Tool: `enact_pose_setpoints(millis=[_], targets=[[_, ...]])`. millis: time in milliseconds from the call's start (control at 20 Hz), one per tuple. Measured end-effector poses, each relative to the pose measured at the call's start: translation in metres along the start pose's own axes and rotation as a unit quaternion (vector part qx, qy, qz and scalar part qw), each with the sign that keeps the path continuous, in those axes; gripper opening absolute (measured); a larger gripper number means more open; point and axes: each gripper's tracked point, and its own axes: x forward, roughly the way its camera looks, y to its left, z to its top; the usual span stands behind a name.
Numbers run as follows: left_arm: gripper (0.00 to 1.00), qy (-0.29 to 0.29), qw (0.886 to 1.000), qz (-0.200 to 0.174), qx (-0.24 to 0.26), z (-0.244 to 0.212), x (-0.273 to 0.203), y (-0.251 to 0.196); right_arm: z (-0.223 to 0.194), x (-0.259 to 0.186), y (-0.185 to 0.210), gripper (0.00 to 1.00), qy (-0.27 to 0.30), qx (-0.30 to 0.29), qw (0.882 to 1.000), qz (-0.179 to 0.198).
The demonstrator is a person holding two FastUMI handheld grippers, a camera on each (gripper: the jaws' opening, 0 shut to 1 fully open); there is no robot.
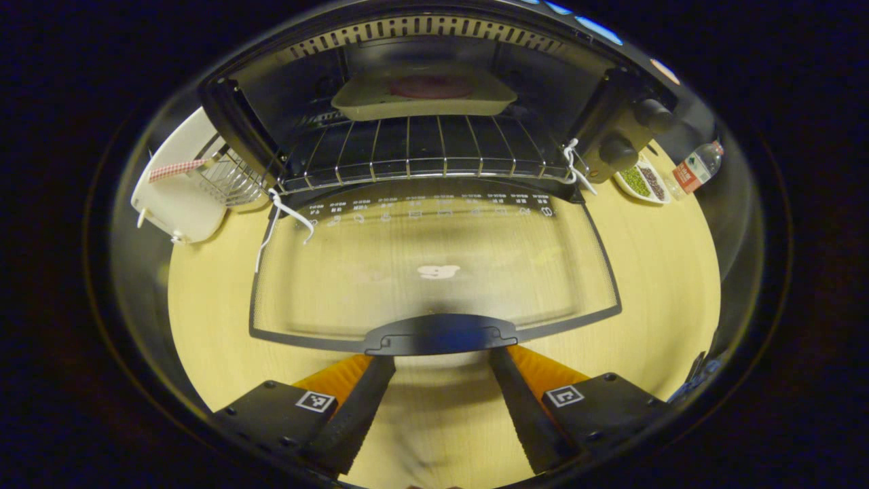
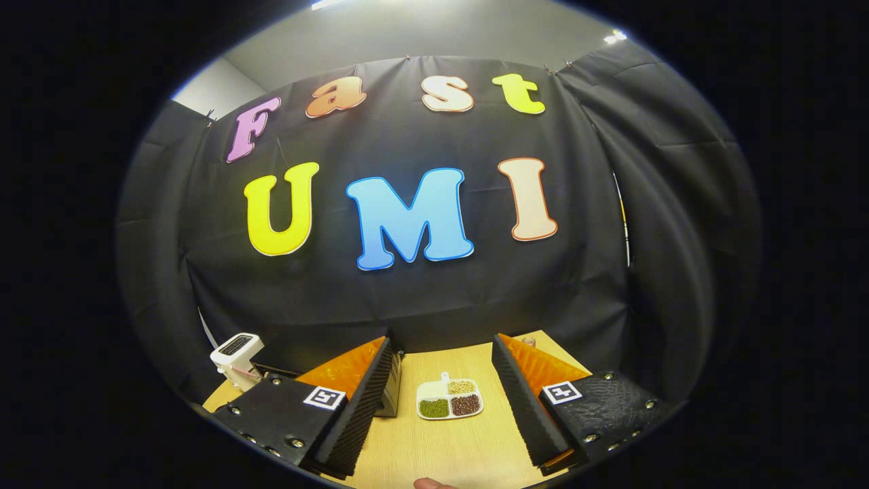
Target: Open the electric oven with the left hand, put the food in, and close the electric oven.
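The electric oven (image 1: 271,88) stands wide open in the left gripper view. Its glass door (image 1: 434,272) lies flat toward me, with the dark handle (image 1: 441,334) at the near edge. A pale tray (image 1: 424,95) holding dark red food rests deep inside on the wire rack (image 1: 421,153). My left gripper (image 1: 441,355) is open just behind the handle, one fingertip near each end of it, gripping nothing. My right gripper (image 2: 442,341) is open and holds nothing, raised over the wooden table (image 2: 434,448) and facing the booth wall.
Two oven knobs (image 1: 635,132) sit on the oven's right side. A sectioned plate of beans (image 1: 645,182) (image 2: 449,399) and a water bottle (image 1: 696,166) lie to the right of the oven. A white appliance with a wire basket (image 1: 180,197) (image 2: 235,353) stands to its left.
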Motion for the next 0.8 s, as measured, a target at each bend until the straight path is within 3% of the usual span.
enact_pose_setpoints(millis=[500, 650, 800], targets=[[0.97, -0.063, 0.998, -0.005, 0.006, 0.008, -0.043, -0.002, 0.009, -0.003, 0.013, 0.9, -0.005, -0.002, 1.0, 0.014], [1.0, -0.087, 0.996, 0.007, 0.01, 0.014, -0.051, 0.0, 0.009, -0.003, 0.013, 0.9, -0.002, -0.003, 1.0, 0.018], [0.97, -0.1, 0.995, 0.012, 0.006, 0.021, -0.055, 0.001, 0.01, -0.003, 0.012, 0.9, -0.003, -0.001, 1.0, 0.018]])
